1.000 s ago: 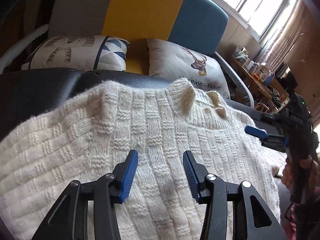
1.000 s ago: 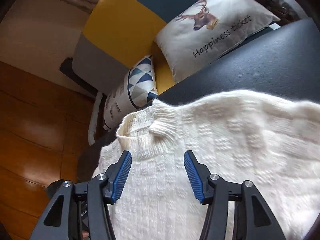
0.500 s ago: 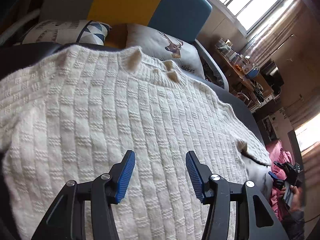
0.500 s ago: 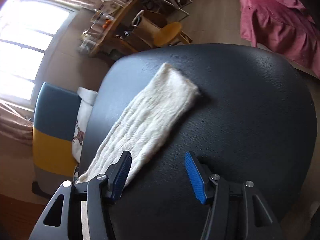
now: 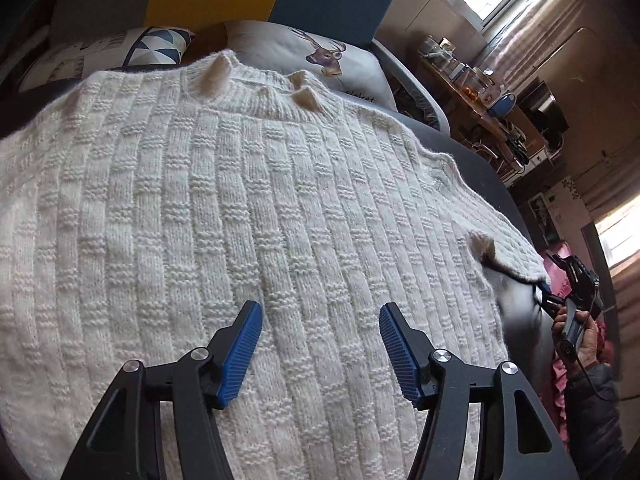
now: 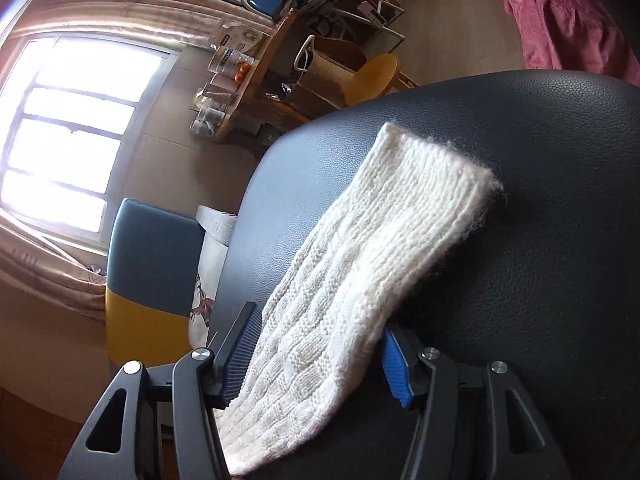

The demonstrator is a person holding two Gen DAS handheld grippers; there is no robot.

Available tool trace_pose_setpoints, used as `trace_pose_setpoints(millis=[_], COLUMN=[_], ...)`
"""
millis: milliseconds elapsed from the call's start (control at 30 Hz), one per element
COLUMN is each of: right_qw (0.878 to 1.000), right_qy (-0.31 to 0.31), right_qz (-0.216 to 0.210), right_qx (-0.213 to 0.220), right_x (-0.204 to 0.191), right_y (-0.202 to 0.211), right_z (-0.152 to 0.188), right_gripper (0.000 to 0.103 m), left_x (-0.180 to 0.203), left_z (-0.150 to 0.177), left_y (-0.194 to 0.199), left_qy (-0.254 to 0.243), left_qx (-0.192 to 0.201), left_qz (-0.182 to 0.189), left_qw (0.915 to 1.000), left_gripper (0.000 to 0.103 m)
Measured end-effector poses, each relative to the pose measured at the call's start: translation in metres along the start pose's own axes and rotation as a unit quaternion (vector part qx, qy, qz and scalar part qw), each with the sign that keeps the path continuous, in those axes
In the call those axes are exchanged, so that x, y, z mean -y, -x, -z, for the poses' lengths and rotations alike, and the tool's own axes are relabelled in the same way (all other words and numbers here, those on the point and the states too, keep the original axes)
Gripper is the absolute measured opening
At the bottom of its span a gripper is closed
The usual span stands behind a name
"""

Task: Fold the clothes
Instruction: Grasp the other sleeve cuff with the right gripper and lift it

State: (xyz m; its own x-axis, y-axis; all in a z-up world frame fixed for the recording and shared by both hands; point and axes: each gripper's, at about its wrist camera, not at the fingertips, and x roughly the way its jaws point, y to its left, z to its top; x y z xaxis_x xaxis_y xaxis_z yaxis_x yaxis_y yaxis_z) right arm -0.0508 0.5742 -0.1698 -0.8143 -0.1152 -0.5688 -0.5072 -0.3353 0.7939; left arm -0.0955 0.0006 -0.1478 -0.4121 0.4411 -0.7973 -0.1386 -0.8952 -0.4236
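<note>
At the left, the left gripper (image 5: 320, 344) hangs over the body of the cream knitted sweater (image 5: 224, 216), its jaws spread wide and empty, the knit passing beneath them without being pinched. The sweater lies spread flat on the dark padded surface (image 6: 540, 240), collar (image 5: 260, 84) toward the cushions (image 5: 320, 56) at the far edge. Moving right, one sleeve (image 6: 360, 264) stretches away from the body across the dark surface, its long axis running from the near left up to the cuff (image 6: 440, 160) at the far right in the right wrist view. The right gripper (image 6: 316, 344) sits at the near part of that sleeve, jaws wide, one blue pad on either side of the knit, straddling it across its width rather than clamped on it. The right hand (image 5: 576, 336), seen small at the sweater's right edge, is plainly the nearer one to the sleeve; folding it in would likely mean closing there and carrying the sleeve leftward over the body.
</note>
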Motion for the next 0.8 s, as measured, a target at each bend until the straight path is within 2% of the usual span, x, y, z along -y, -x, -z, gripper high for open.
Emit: trace_pose_setpoints(millis=[33,67,100,133,200,300,367,467,533,633,733,800], right_qw=[1.000,1.000,1.000,0.999,0.998,0.991,0.979,0.952,0.935,0.916,0.902,0.897], right_qy=[-0.008,-0.013,-0.010,-0.006,0.026,0.127,0.197,0.290,0.331,0.370,0.401,0.412], right_qz=[0.007,0.017,0.030,0.043,0.053,0.048,0.039,0.038,0.044,0.058,0.070,0.071], right_qx=[-0.002,-0.002,0.000,0.002,0.004,-0.013,-0.039,-0.088,-0.116,-0.143,-0.147,-0.143], right_x=[0.002,0.004,0.005,0.006,-0.005,-0.050,-0.084,-0.126,-0.142,-0.153,-0.156,-0.157], right_y=[0.000,0.000,-0.001,-0.002,-0.006,-0.017,-0.031,-0.060,-0.081,-0.102,-0.110,-0.108], right_z=[-0.002,-0.002,-0.002,-0.002,0.000,0.014,0.031,0.069,0.095,0.123,0.140,0.143], right_gripper=[0.050,0.038,0.010,0.007,0.006,0.006,0.006,0.007,0.007,0.007,0.007,0.007], left_x=[0.000,-0.001,0.000,0.001,0.004,0.009,0.013,0.025,0.038,0.064,0.095,0.111], left_z=[-0.001,-0.001,-0.001,-0.002,-0.002,-0.004,-0.009,-0.026,-0.042,-0.068,-0.093,-0.106], left_y=[0.000,0.000,0.000,0.001,0.002,0.006,0.007,0.002,-0.006,-0.024,-0.052,-0.073], left_qy=[0.003,0.005,0.006,0.004,0.001,-0.007,-0.003,0.025,0.045,0.067,0.082,0.096], left_qx=[0.000,-0.001,-0.001,-0.002,-0.003,-0.005,-0.004,-0.018,-0.031,-0.053,-0.085,-0.106], left_qz=[0.002,0.004,0.005,0.006,0.008,0.013,0.028,0.081,0.122,0.179,0.222,0.242], left_qw=[1.0000,1.0000,1.0000,1.0000,1.0000,0.9999,0.9996,0.9963,0.9911,0.9801,0.9678,0.9598], left_gripper=[0.064,0.064,0.064,0.064,0.064,0.064,0.064,0.064,0.064,0.064,0.064,0.064])
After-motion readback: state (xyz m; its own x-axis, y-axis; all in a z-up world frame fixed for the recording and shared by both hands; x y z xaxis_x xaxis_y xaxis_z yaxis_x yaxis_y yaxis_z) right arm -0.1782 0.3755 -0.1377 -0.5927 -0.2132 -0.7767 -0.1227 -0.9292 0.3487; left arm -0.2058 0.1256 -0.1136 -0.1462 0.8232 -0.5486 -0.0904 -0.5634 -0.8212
